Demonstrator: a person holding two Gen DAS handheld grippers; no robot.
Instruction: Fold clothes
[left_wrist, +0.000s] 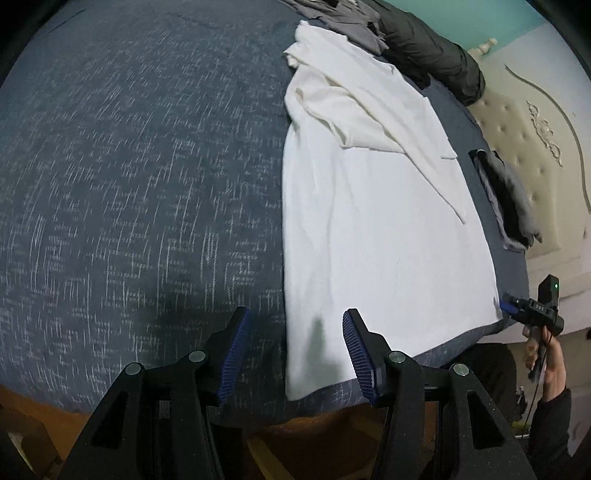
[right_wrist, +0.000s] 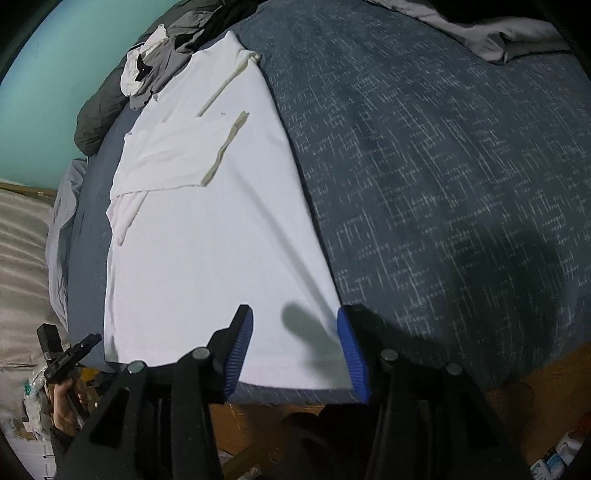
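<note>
White shirt (left_wrist: 388, 240) — open left claw (left_wrist: 293, 354)

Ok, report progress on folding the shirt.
Done: the shirt lies flat on the bed, both sleeves folded in. In hand: nothing; left gripper and right gripper hover open at its hem corners. Left: folding the body up.

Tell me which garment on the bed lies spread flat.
The white shirt, spread flat near both grippers. The grey clothes are heaped at the far end; the dark stack is folded.
</note>
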